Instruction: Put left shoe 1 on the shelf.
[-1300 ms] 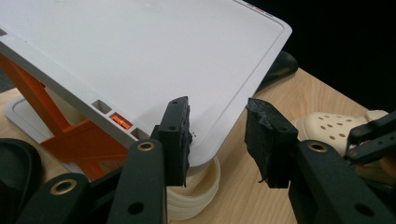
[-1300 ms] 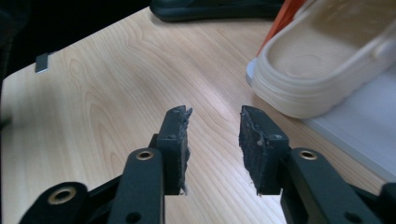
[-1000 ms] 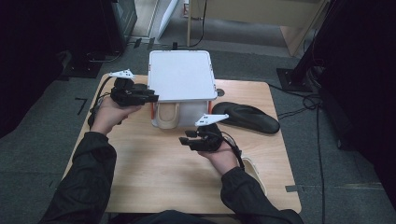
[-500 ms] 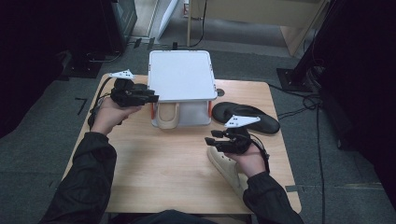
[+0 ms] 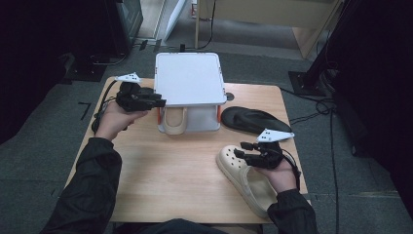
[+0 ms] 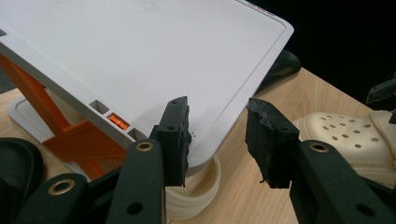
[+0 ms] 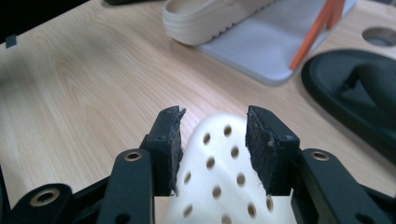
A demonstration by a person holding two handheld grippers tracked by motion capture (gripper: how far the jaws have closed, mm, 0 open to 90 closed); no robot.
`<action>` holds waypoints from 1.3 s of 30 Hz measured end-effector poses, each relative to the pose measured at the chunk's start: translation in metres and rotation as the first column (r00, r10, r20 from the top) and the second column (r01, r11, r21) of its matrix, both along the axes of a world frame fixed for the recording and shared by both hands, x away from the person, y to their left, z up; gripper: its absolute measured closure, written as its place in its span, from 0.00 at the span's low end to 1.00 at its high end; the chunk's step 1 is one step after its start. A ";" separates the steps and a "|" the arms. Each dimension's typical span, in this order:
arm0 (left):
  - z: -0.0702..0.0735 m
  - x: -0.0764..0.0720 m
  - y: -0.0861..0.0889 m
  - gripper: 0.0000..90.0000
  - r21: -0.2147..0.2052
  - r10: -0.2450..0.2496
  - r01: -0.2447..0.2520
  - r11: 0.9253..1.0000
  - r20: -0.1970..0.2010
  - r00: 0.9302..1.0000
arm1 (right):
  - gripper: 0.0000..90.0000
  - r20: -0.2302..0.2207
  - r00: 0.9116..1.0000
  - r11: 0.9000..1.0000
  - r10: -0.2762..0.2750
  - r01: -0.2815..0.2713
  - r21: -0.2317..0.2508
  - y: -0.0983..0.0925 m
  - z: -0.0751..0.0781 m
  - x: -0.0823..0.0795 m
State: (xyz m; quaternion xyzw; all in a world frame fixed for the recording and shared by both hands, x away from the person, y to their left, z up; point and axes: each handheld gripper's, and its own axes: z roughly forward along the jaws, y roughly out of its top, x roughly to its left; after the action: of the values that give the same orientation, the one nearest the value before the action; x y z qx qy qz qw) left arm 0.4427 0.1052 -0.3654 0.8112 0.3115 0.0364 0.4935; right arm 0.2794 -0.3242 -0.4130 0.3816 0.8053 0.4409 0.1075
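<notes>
The cream clog [image 5: 246, 175] lies at the table's near right, its twin [image 5: 174, 122] already in the white rack [image 5: 187, 78]. The left gripper [image 5: 158, 101], jaws parted, rests at the rack's shelf corner. The right gripper [image 5: 242, 151], jaws just opening, straddles the clog's toe, ungripped. Next likely: close, lift, carry left.

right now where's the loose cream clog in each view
High view: cream clog at lower right of the table, under the right gripper.
Left gripper view: its holed toe at right edge, beyond the right jaw.
Right gripper view: its toe at bottom centre, between open jaws.
Shared landmark: white rack with orange struts.
</notes>
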 end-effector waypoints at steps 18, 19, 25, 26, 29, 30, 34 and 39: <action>-0.001 0.007 -0.001 0.66 -0.013 -0.028 0.028 1.000 -0.017 0.999 | 0.56 -0.017 0.997 0.998 -0.069 0.069 -0.005 -0.041 -0.004 -0.036; -0.001 0.007 -0.001 0.66 -0.013 -0.028 0.027 1.000 -0.017 0.999 | 0.56 -0.020 0.997 0.997 -0.071 0.071 -0.005 -0.043 -0.005 -0.038; -0.001 0.006 -0.003 0.66 -0.011 -0.027 0.026 1.000 -0.011 1.000 | 0.55 -0.043 0.997 0.998 -0.062 0.061 -0.020 -0.047 -0.011 -0.041; -0.001 0.006 -0.003 0.66 -0.014 -0.028 0.028 1.000 -0.011 1.000 | 0.55 -0.041 0.997 0.998 -0.059 0.058 -0.021 -0.047 -0.012 -0.041; -0.001 0.006 -0.004 0.66 -0.011 -0.028 0.028 1.000 -0.009 1.000 | 0.54 -0.050 0.998 0.999 -0.045 0.044 -0.028 -0.045 -0.015 -0.041; -0.001 0.005 -0.004 0.66 -0.008 -0.027 0.027 1.000 -0.007 1.000 | 0.54 -0.051 0.998 0.999 -0.042 0.041 -0.034 -0.044 -0.016 -0.041; -0.001 0.005 -0.004 0.66 -0.008 -0.032 0.032 0.999 -0.003 0.999 | 0.54 -0.062 0.998 0.998 -0.029 0.026 -0.057 -0.042 -0.020 -0.036; -0.002 0.006 -0.003 0.66 -0.014 -0.034 0.034 0.999 -0.007 0.999 | 0.52 -0.066 0.998 0.999 -0.011 0.008 -0.048 -0.044 -0.022 -0.033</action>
State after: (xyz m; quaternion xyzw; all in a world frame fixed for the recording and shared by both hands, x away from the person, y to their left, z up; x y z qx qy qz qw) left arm 0.4486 0.1018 -0.3670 0.8132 0.2997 0.0230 0.4984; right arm 0.2461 -0.3686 -0.4346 0.3972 0.8169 0.4080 0.0921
